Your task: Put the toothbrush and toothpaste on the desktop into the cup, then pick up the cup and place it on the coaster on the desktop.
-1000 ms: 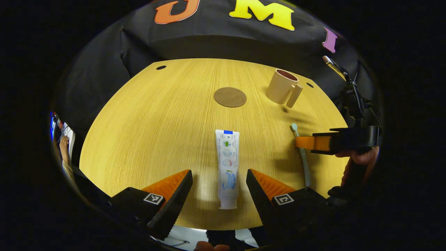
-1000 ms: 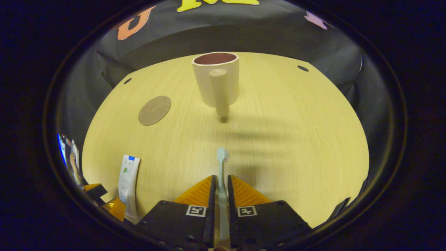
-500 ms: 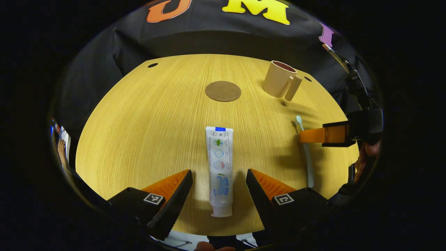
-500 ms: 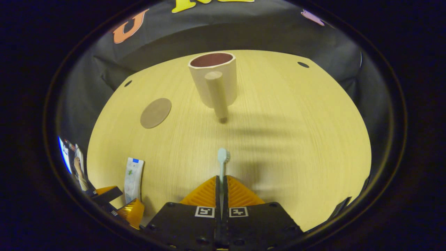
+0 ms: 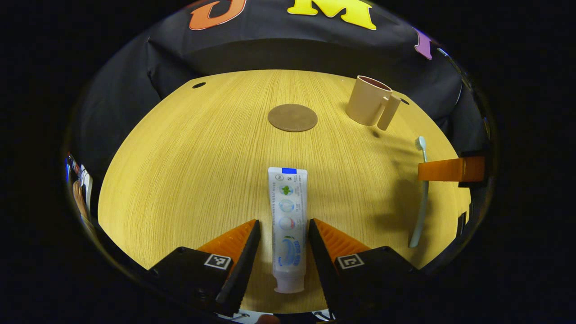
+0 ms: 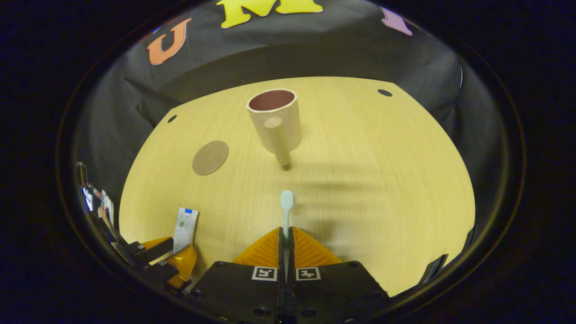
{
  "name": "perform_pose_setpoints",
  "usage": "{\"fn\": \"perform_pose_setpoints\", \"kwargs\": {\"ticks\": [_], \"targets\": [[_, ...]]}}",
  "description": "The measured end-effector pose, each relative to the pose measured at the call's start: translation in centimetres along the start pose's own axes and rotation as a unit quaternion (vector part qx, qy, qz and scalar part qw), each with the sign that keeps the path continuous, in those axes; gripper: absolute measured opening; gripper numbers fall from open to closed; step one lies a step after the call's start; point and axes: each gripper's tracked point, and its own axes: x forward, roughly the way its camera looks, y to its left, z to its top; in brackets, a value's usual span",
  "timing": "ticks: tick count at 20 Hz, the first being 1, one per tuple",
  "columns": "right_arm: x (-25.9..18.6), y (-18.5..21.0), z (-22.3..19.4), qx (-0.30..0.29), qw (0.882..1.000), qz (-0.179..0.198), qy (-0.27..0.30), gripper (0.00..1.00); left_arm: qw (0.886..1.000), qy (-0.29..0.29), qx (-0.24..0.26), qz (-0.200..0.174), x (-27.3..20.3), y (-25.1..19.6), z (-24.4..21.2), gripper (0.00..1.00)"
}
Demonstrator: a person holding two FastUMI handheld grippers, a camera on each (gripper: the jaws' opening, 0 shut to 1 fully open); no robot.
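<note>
You won't find readable wording here. The toothpaste (image 5: 288, 225) print is too small to make out, just round pictures and a blue band. Square coded markers sit on the left tool (image 5: 280, 245) and right tool (image 6: 286, 238), no legible text.

Wood-grain table (image 5: 189, 148), yellowish top, with small dark holes near the far corners. The coaster (image 5: 292, 118) lay flat toward the far middle. The cup (image 5: 368, 100) stood upright on the table beyond and to one side of the coaster, apart from it, handle facing the near edge. The toothpaste (image 5: 288, 222) lay flat near the front edge, cap toward the near side, flat crimped end toward the coaster. In the right gripper view the same three sat on the top: cup (image 6: 274, 118), coaster (image 6: 210, 157), toothpaste (image 6: 185, 223).
</note>
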Motion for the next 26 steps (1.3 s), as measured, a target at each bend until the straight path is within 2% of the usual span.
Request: {"fn": "perform_pose_setpoints", "kwargs": {"ticks": [1, 2, 3, 8, 9, 10, 11, 14, 17, 18, 19, 26], "targets": [[-0.2, 0.0, 0.2, -0.001, 1.000, 0.001, -0.004, 0.00, 1.000, 0.001, 0.000, 0.000, 0.1, 0.1, 0.1, 0.68], [-0.2, 0.0, 0.4, -0.002, 1.000, 0.001, -0.009, 0.00, 1.000, 0.003, -0.001, 0.003, 0.2, 0.2, 0.1, 0.53], [-0.5, 0.0, 0.8, -0.001, 1.000, 0.002, -0.014, 0.00, 1.000, 0.004, 0.002, 0.003, 0.0, 0.3, 0.1, 0.52], [-1.8, -0.1, 2.5, 0.001, 0.999, 0.002, -0.039, 0.00, 1.000, -0.002, 0.002, -0.005, -0.5, 0.5, 0.2, 0.35], [-2.3, 0.0, 3.0, -0.001, 0.999, 0.004, -0.046, 0.00, 1.000, -0.007, 0.004, -0.007, -0.6, 0.5, 0.5, 0.34], [-2.8, 0.0, 3.4, -0.005, 0.999, 0.004, -0.054, 0.00, 1.000, -0.017, 0.009, -0.015, -1.0, 0.3, 0.8, 0.39], [-3.4, 0.0, 3.9, -0.012, 0.998, 0.004, -0.063, 0.00, 0.999, -0.028, 0.019, -0.021, -1.5, 0.2, 1.2, 0.31], [-5.3, 0.8, 6.0, -0.034, 0.995, 0.005, -0.095, 0.01, 0.997, -0.057, 0.046, -0.033, -2.6, 0.1, 2.3, 0.24], [-6.5, 1.7, 9.1, -0.053, 0.990, 0.006, -0.134, 0.00, 0.996, -0.070, 0.043, -0.042, -3.4, -0.1, 3.3, 0.20], [-6.6, 2.0, 10.2, -0.053, 0.988, 0.009, -0.144, 0.00, 0.995, -0.075, 0.042, -0.043, -3.5, -0.1, 3.4, 0.27], [-6.8, 2.3, 11.4, -0.052, 0.987, 0.011, -0.153, 0.00, 0.995, -0.081, 0.041, -0.044, -3.8, -0.1, 3.8, 0.19], [-7.8, 4.2, 21.1, -0.041, 0.970, 0.010, -0.241, 0.00, 0.993, -0.106, 0.033, -0.041, -4.5, 0.5, 6.7, 0.18]]}}
